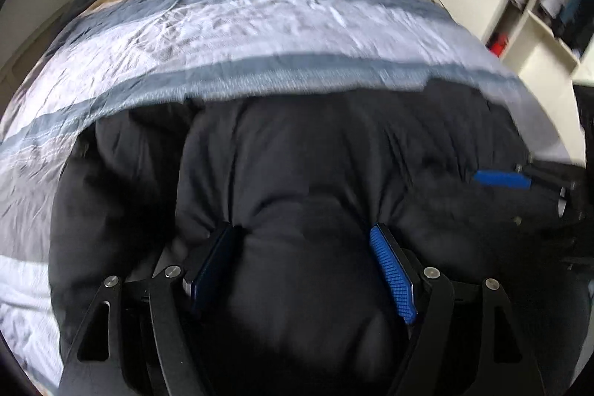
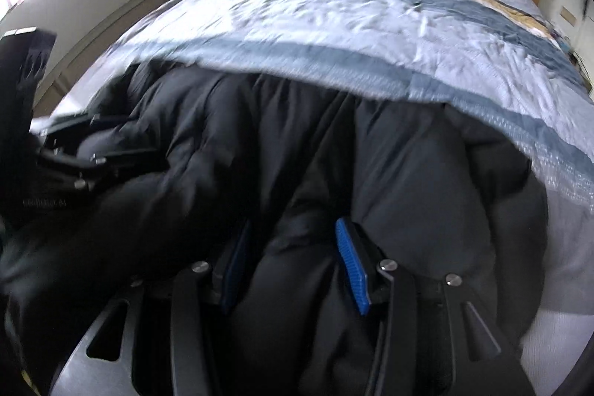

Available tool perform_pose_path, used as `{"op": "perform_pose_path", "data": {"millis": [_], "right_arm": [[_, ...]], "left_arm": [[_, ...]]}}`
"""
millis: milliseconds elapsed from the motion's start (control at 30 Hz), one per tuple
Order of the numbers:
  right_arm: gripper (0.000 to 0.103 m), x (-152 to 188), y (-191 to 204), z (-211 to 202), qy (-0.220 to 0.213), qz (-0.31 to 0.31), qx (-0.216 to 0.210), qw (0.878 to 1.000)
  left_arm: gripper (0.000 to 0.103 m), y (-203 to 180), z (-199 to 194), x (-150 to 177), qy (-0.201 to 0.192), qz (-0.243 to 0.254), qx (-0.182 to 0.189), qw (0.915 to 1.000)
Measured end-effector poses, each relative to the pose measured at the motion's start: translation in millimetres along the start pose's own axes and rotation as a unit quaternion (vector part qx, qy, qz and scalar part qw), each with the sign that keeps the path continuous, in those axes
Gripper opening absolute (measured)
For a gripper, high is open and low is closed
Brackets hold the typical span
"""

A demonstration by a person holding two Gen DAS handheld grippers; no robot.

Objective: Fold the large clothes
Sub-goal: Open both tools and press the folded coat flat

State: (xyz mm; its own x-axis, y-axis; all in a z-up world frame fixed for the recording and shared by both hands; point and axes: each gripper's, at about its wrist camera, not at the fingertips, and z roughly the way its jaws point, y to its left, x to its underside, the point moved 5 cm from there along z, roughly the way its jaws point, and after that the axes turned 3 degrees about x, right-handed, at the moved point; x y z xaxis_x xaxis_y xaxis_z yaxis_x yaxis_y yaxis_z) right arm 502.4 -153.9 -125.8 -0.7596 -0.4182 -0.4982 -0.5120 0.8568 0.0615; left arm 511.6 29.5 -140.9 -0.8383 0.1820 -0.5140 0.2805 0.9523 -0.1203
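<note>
A bulky black padded jacket [image 1: 297, 173] is seen filling the lower half of both views, spread on a bed covered by a grey, white and tan striped duvet [image 1: 230, 17] that takes up the upper half. Its long axis appears to run across the frame, left to right, directly ahead of both tools. At lower centre of the left wrist view, the left tool [image 1: 302, 270] is held fairly wide, a thick bulge of the jacket being bracketed between its blue pads [image 1: 389, 270]; a firm pinch cannot be confirmed. At lower centre of the right wrist view, the right tool [image 2: 293, 266] is set narrower and appears clamped on a ridge of padding. Both tools seem equally near the jacket.
</note>
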Motion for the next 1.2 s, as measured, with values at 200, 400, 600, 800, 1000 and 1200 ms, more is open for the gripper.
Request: {"op": "perform_pose_path", "data": {"millis": [200,400,600,800,1000,1200], "right_arm": [[0.046,30,7,0,-0.010,0.008,0.015,1.000],[0.046,28,14,-30,-0.023,0.026,0.015,0.999],[0.048,57,25,-61,-0.049,0.026,-0.001,0.998],[0.049,77,5,-39,-0.060,0.072,-0.014,0.996],[0.049,78,8,-57,-0.056,0.081,0.001,0.995],[0.049,100,13,-92,-0.061,0.110,0.001,0.992]], "left_arm": [[0.079,-5,13,28,0.014,0.012,-0.029,0.9994],[0.078,-13,-20,32,-0.006,0.020,-0.047,0.9987],[0.080,-19,-49,61,-0.028,0.005,-0.041,0.9988],[0.084,-12,-16,63,-0.013,0.003,-0.064,0.9979],[0.084,-17,-40,62,-0.032,-0.013,-0.075,0.9966],[0.084,-25,-99,80,-0.082,-0.035,-0.101,0.9909]]}}
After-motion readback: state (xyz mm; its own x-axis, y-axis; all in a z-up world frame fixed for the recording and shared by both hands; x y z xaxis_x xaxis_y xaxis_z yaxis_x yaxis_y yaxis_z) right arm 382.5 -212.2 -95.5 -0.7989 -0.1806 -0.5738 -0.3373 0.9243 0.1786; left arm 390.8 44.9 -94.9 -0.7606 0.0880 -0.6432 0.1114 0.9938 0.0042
